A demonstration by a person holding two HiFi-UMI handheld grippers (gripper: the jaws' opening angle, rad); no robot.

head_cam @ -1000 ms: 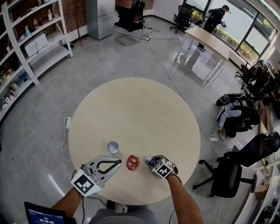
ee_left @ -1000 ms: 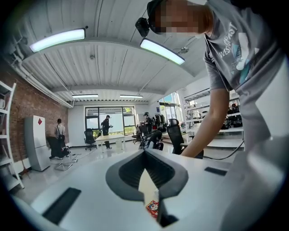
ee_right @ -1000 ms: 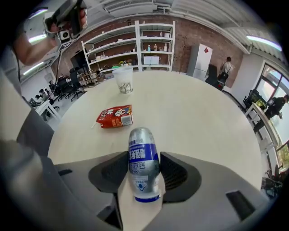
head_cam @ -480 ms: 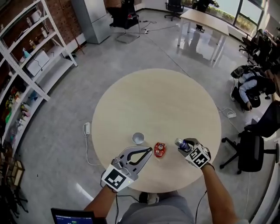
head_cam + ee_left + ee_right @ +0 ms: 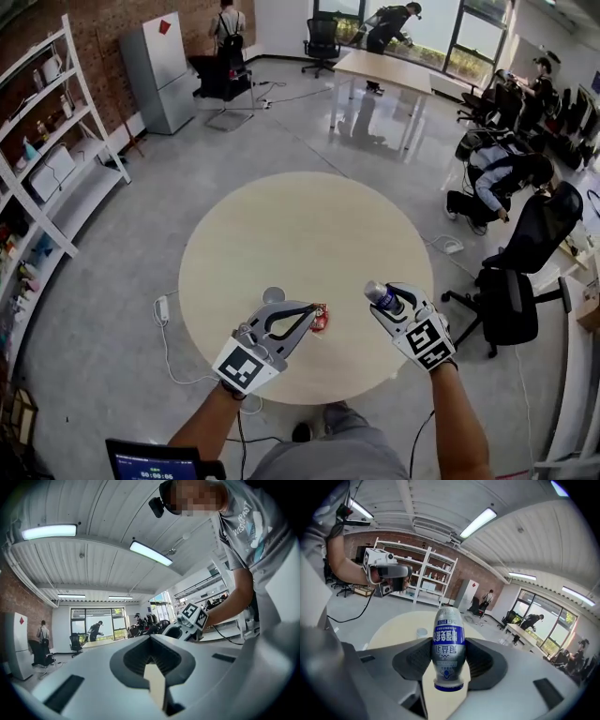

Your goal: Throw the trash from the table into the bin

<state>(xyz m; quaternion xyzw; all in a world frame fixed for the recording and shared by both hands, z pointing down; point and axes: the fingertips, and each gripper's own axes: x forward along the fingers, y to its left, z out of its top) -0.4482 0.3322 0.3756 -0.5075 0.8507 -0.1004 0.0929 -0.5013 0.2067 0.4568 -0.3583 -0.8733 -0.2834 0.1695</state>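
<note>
My right gripper (image 5: 394, 307) is shut on a small silver-and-blue bottle (image 5: 382, 295), held above the round table (image 5: 309, 225) near its front right edge. In the right gripper view the bottle (image 5: 449, 646) stands upright between the two jaws, cap end toward the camera. My left gripper (image 5: 307, 312) hangs above the table's front with its jaws shut and nothing between them. Its tip overlaps a crumpled red wrapper (image 5: 322, 319) lying on the table. A small white cup (image 5: 273, 294) stands just left of the wrapper. The left gripper (image 5: 386, 571) also shows in the right gripper view.
A black office chair (image 5: 511, 309) stands right of the table. A power strip with cable (image 5: 161, 307) lies on the floor at the left. White shelves (image 5: 47, 159) line the left wall. A screen (image 5: 155, 461) sits at the bottom left. People stand at the far desks.
My right gripper has risen off the table with the bottle in it. The left gripper has lifted and moved over the red wrapper. The cup and wrapper have stayed in place.
</note>
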